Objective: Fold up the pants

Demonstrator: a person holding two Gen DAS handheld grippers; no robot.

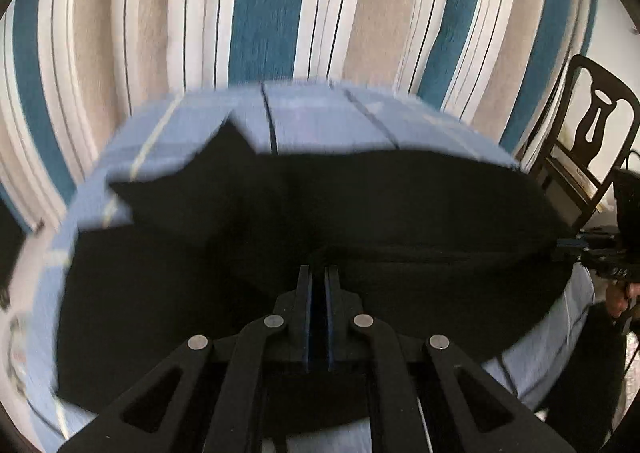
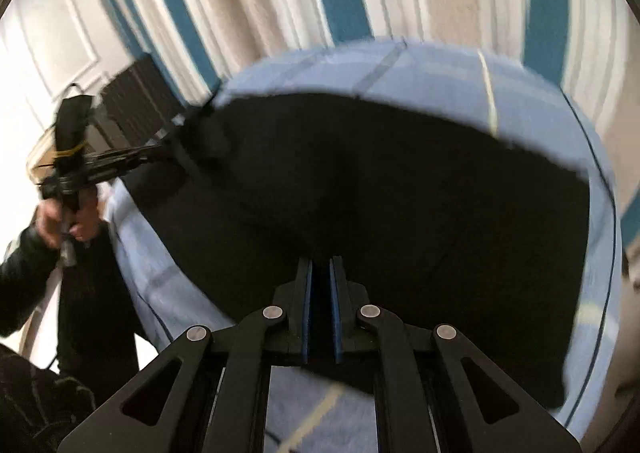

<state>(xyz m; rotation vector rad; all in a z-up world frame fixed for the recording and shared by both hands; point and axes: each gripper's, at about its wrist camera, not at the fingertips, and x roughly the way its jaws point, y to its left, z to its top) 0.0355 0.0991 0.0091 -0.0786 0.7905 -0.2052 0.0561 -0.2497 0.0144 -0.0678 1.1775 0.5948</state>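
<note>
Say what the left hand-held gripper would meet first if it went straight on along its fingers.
Probably only more of the black pants: the left hand-held gripper looks shut on their near edge, with dark cloth directly ahead. Beyond lies the light blue cloth. Depth is unclear in this blurred view.

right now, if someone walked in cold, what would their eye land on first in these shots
The black pants dominate, a big dark mass spread over the light blue checked cloth on the table. Both grippers pinch its near edge: the left gripper and the right gripper, fingers closed on the fabric. Behind, bold teal, beige and white striped curtains fill the background, and a dark wooden chair stands at the right.
</note>
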